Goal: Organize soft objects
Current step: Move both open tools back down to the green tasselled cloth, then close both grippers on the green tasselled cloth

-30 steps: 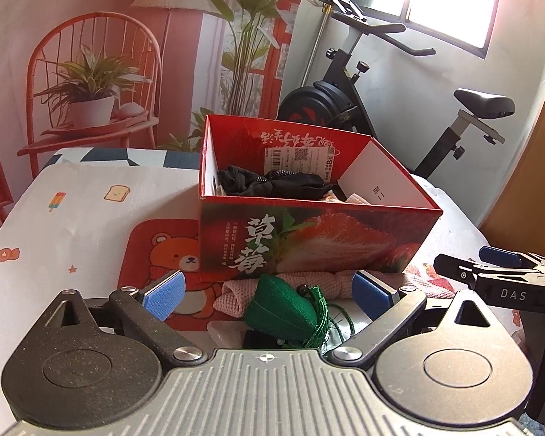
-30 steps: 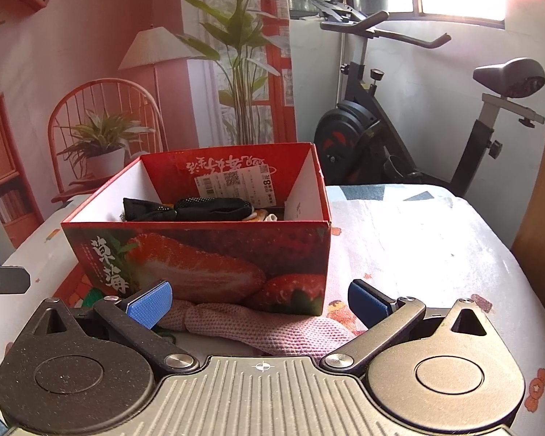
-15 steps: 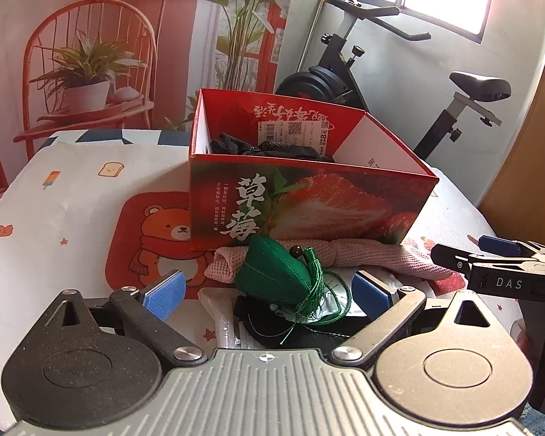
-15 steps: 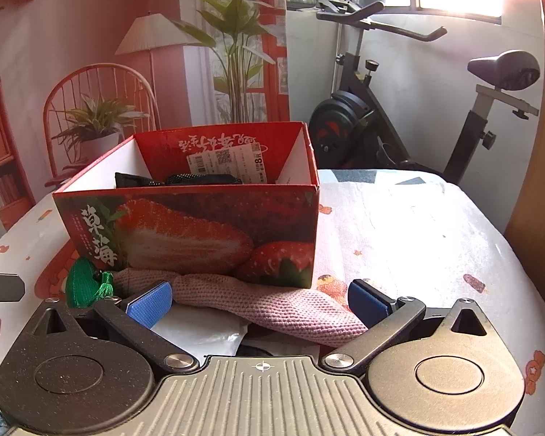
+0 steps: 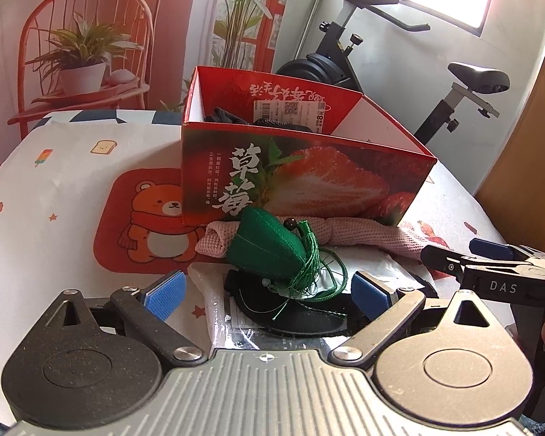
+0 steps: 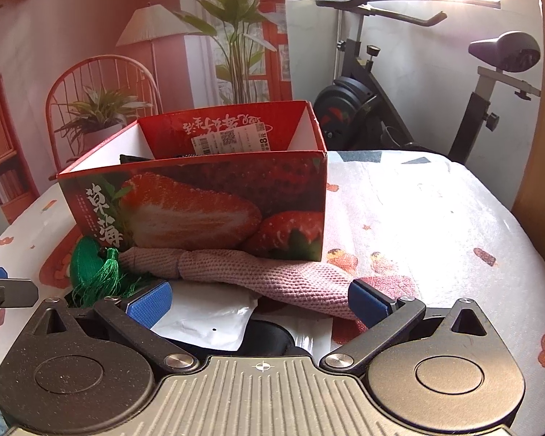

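A red strawberry box (image 5: 309, 178) stands on the table and holds dark fabric (image 5: 229, 116); it also shows in the right wrist view (image 6: 200, 203). In front of it lie a pink knitted cloth (image 5: 363, 232) (image 6: 258, 272), a green tasselled pouch (image 5: 269, 247) (image 6: 91, 265) and a black item on a plastic bag (image 5: 294, 312). My left gripper (image 5: 267, 294) is open and empty, its pads on either side of the pouch and short of it. My right gripper (image 6: 258, 303) is open and empty, just short of the pink cloth.
The table carries a white printed cloth (image 5: 54, 189) with a red bear mat (image 5: 141, 218). The right gripper's body (image 5: 497, 276) shows at the right of the left wrist view. A chair with a potted plant (image 5: 83, 69) and an exercise bike (image 5: 418, 72) stand behind the table.
Both grippers have drawn back from the box and dropped lower, so the box looks smaller and more of the pouch, pink cloth and plastic bag shows. Both stayed open.
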The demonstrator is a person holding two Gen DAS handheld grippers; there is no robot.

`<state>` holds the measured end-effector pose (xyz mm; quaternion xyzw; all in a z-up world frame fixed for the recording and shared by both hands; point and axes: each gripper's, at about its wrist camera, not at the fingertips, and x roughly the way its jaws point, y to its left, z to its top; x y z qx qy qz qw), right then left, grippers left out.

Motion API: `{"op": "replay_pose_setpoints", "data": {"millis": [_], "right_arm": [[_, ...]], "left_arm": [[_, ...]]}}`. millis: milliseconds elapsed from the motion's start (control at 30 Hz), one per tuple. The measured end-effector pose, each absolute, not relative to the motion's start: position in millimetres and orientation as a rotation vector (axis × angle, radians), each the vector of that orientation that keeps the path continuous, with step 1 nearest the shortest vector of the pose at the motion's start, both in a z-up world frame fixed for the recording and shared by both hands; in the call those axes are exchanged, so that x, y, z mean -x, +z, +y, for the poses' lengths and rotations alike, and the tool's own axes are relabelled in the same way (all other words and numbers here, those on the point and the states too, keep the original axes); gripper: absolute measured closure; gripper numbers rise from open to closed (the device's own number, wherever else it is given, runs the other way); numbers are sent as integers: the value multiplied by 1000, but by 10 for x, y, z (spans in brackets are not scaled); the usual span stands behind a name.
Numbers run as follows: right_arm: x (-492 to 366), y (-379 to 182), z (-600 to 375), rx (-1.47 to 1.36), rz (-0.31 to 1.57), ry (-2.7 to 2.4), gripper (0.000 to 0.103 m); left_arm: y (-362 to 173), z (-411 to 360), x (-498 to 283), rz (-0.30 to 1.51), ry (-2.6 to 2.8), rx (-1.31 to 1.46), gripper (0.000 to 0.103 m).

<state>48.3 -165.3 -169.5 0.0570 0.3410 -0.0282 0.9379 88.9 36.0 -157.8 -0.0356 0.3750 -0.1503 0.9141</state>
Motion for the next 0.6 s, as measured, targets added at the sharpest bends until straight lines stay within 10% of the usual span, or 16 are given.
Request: {"op": "replay_pose_setpoints", "data": {"millis": [600], "right_arm": [[-340,-1865,-1646,-113,739,-49,1]], "left_arm": [[-1721,424,-877,832,-328,128,18]]}}
